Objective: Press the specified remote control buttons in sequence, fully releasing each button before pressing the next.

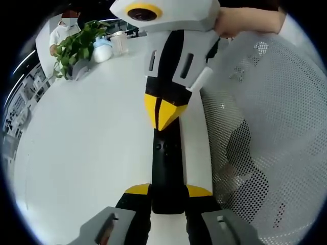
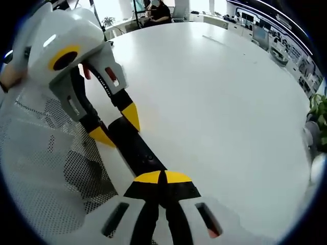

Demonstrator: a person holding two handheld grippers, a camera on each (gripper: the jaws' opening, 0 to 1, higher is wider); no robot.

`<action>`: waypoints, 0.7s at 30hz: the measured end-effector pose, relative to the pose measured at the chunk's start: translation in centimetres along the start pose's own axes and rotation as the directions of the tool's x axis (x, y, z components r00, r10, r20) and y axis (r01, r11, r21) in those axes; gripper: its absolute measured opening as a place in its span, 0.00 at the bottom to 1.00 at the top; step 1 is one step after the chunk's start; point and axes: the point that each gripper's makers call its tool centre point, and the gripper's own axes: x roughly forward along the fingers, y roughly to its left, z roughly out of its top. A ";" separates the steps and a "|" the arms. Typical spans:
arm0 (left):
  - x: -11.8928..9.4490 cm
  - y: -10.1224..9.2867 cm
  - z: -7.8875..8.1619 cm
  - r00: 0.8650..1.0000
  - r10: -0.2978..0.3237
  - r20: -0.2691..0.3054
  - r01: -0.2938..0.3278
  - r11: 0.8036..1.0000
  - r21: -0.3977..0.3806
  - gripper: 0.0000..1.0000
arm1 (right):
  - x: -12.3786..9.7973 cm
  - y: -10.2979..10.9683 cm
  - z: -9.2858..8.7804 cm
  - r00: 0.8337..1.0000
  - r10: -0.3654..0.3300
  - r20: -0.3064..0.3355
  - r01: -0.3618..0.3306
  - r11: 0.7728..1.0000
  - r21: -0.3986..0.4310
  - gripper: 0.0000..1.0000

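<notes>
A slim black remote (image 1: 166,168) lies lengthwise near the edge of a white table (image 1: 87,153). My left gripper (image 1: 168,190) is shut on its near end, one yellow-tipped jaw on each long side. My right gripper (image 1: 163,113) comes in from the top, its two yellow tips closed together and resting point-down on the remote's upper face, just beyond a pair of small buttons (image 1: 162,147). In the right gripper view, my right gripper (image 2: 162,177) sits shut over the remote (image 2: 137,149), and the left gripper (image 2: 116,126) clamps the far end.
A white perforated mesh chair back (image 1: 265,127) stands close beside the remote. A potted plant (image 1: 76,46), a cup (image 1: 120,43) and a seated person (image 1: 64,30) are at the table's far end. Wide bare table (image 2: 219,102) stretches to the other side.
</notes>
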 end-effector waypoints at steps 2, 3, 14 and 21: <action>0.0 0.0 0.0 1.000 0.000 0.000 0.000 1.000 -0.001 0.24 | 0.0 0.0 -0.1 1.000 -0.004 -0.003 0.004 1.000 -0.006 0.00; 0.0 0.0 0.0 1.000 0.000 0.000 0.000 1.000 -0.001 0.24 | 0.0 0.0 -0.1 1.000 -0.005 -0.003 0.005 1.000 -0.008 0.00; 0.0 0.0 0.0 1.000 -0.001 0.001 0.001 1.000 0.000 0.24 | 0.0 -0.1 -0.1 1.000 -0.002 0.003 0.002 1.000 0.017 0.00; 0.0 0.0 0.0 1.000 -0.002 -0.001 0.002 1.000 0.003 0.24 | 0.1 0.1 -0.1 0.999 -0.034 -0.026 0.032 0.998 -0.056 0.00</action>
